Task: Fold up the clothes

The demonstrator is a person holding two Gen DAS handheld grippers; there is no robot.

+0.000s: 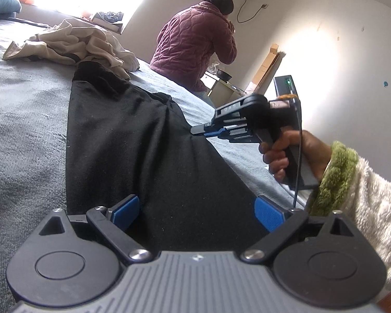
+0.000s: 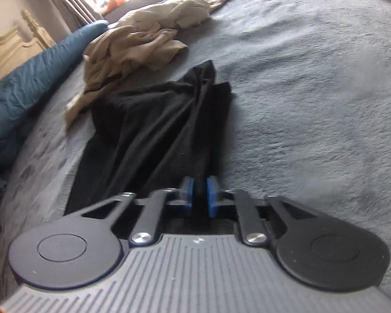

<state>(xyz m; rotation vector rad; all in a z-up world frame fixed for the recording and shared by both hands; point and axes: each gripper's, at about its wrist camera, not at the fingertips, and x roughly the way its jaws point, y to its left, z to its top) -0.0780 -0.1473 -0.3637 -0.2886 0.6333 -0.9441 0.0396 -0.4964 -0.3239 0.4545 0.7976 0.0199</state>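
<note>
A black garment (image 1: pixel 133 140) lies stretched along the grey bed. My left gripper (image 1: pixel 197 212) is open just above its near end, blue pads spread wide with cloth under the gap and no grip. My right gripper (image 1: pixel 196 130), held by a hand in a fleecy sleeve, pinches the garment's right edge near the bed's side. In the right wrist view the right gripper (image 2: pixel 199 194) is shut on a raised fold of the black garment (image 2: pixel 153 125), which runs in creases away from the pads.
A crumpled beige garment (image 1: pixel 73 41) (image 2: pixel 133 44) lies beyond the black one. A blue pillow (image 2: pixel 26 91) rests by the headboard. A person in a maroon jacket (image 1: pixel 195 39) sits at the bed's far edge. Grey blanket (image 2: pixel 312 91) spreads to the right.
</note>
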